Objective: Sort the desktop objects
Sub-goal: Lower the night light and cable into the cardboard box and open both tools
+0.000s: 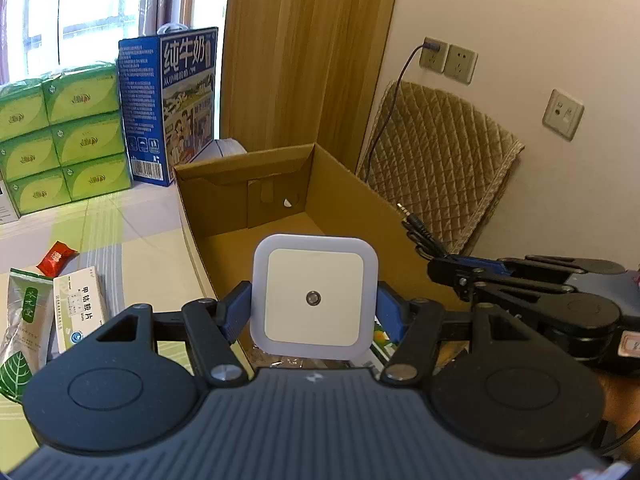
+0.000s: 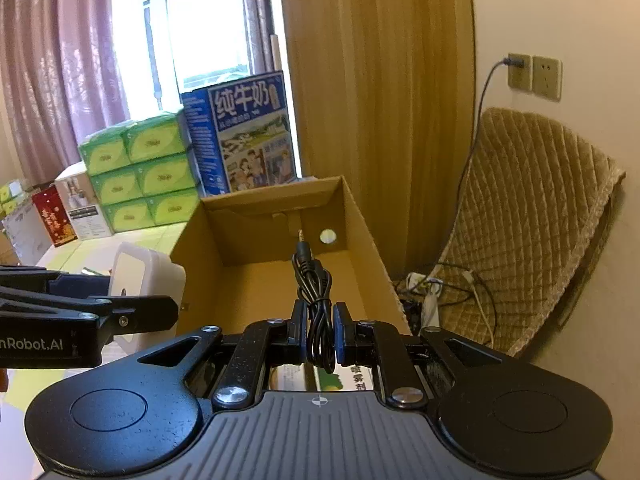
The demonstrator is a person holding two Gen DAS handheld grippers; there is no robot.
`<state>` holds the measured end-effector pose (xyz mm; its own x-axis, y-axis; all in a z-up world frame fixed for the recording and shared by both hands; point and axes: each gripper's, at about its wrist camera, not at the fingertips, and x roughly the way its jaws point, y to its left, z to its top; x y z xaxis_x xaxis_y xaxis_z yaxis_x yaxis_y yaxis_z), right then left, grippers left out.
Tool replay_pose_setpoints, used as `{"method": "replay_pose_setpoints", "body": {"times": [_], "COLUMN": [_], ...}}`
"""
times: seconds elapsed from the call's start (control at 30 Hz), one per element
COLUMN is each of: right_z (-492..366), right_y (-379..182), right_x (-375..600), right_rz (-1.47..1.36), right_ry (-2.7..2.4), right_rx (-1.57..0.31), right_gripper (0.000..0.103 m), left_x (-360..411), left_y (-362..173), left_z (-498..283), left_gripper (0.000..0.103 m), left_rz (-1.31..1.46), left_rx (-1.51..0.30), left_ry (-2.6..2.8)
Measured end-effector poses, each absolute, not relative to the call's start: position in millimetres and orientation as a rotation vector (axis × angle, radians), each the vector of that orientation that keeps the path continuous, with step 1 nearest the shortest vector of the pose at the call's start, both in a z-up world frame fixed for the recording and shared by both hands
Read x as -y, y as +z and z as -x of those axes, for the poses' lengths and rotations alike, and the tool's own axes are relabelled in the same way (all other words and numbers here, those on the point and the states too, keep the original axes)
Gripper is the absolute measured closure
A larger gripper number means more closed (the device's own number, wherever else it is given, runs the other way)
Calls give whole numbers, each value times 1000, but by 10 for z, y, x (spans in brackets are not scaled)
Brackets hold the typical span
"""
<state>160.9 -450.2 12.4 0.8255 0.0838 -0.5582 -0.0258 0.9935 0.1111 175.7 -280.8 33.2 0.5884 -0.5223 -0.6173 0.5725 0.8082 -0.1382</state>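
Note:
My left gripper [image 1: 314,312] is shut on a white square night light [image 1: 314,296], held above the near end of an open cardboard box [image 1: 240,176]. My right gripper [image 2: 319,336] is shut on a coiled black audio cable [image 2: 316,300] whose jack plug points up over the same cardboard box [image 2: 360,216]. In the left wrist view the right gripper [image 1: 436,270] sits at the right with the audio cable [image 1: 416,228] over the box's right wall. The right wrist view has the left gripper [image 2: 152,304] and the night light [image 2: 140,272] at the left.
On the striped tablecloth to the left lie a red candy [image 1: 56,258], a medicine box [image 1: 78,308] and a green-leaf packet [image 1: 22,332]. Green tissue packs [image 1: 60,136] and a blue milk carton [image 1: 176,100] stand behind. A quilted chair [image 1: 440,164] stands right of the box.

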Motion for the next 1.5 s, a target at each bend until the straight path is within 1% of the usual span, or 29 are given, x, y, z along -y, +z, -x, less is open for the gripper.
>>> {"method": "replay_pose_setpoints", "body": {"times": [0.4,0.43,0.47,0.5,0.97,1.0,1.03,1.07,1.13,1.17,1.3,1.4,1.47,1.5], "right_z": [-1753,-1760,-1764,-1767,-1868,-1881,-1872,-1863,-1823,-1797,-1644,-1483,-1380,-1313], "right_y": [-60,-67,-69,-69,-48,-46,-39,-28,11,32,110,187,238,267], "right_x": [4572,4575,4567,4564,4355,4346,4340,4338,4351,4354,4369,4327,4262,4221], "right_rz": [-111,-111,-112,-111,-134,-143,-148,-152,-164,-167,-187,-198,-201,-204], "right_ry": [57,58,58,60,130,142,144,141,132,127,118,117,124,129], "right_rx": [-636,-638,-639,-639,-647,-644,-638,-632,-615,-608,-592,-577,-568,-561], "right_gripper": [93,93,93,93,93,92,86,78,69,67,64,59,50,48], "left_x": [2917,2911,2909,2894,2299,2261,2216,2172,2081,2027,1798,1617,1486,1422], "left_y": [88,87,90,95,321,329,335,339,333,328,276,244,223,218], "left_z": [-1965,-1966,-1968,-1962,-1833,-1823,-1807,-1788,-1739,-1712,-1601,-1501,-1411,-1365], "left_gripper": [42,40,34,34,34,34,34,34,34,33,32,31,29,29], "left_rz": [-82,-82,-87,-92,-20,-17,-13,-10,-6,-6,-3,10,14,15], "left_rx": [-743,-739,-733,-724,-666,-664,-664,-662,-662,-663,-681,-697,-702,-703], "left_ry": [-641,-642,-637,-632,-539,-533,-527,-520,-503,-494,-452,-420,-401,-390]}}
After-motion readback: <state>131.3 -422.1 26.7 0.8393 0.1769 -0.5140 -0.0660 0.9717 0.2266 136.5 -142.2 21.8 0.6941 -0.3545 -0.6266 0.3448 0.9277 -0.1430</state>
